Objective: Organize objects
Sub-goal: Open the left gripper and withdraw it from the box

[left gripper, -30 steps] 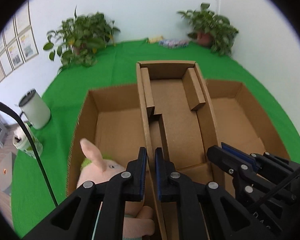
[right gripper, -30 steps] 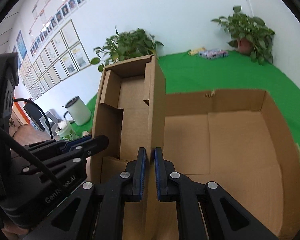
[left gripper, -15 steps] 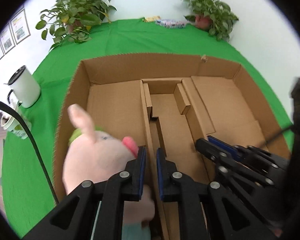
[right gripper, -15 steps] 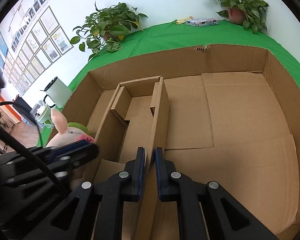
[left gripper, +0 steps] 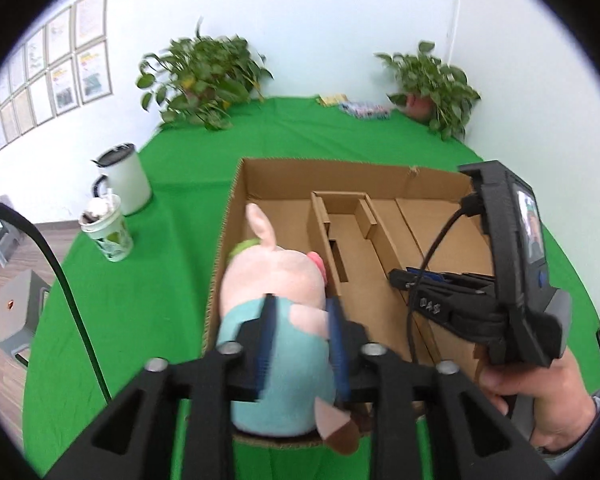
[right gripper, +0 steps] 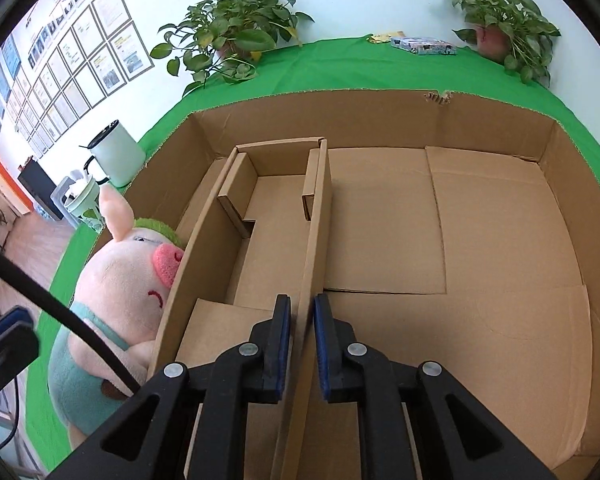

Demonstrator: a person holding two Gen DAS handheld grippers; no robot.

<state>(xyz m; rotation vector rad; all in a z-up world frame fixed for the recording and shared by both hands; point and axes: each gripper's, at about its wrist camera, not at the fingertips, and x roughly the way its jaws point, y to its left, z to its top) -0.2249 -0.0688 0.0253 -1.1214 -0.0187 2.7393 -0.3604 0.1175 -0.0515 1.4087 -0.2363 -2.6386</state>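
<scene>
A pink plush pig [left gripper: 276, 280] in a teal outfit sits in the left compartment of an open cardboard box [left gripper: 340, 170]. My left gripper [left gripper: 302, 344] has its fingers on both sides of the pig's teal body, closed on it. The pig also shows at the left of the right wrist view [right gripper: 128, 280]. My right gripper [right gripper: 302, 344] is shut on the right wall of the cardboard divider insert [right gripper: 316, 216] inside the box [right gripper: 380, 108]. The right gripper shows in the left wrist view [left gripper: 440, 286], low over the box's middle.
A white mug [left gripper: 124, 178] and a green paper cup [left gripper: 106, 228] stand on the green cloth left of the box. Two potted plants [left gripper: 204, 80] [left gripper: 432, 88] and a flat packet [left gripper: 364, 108] are at the back. The box's right compartment [right gripper: 480, 240] is bare cardboard.
My left gripper let go of the divider's left wall, pulled back and left, opened, and closed around the pig's body. My right gripper kept its hold on the divider, which settled lower into the box.
</scene>
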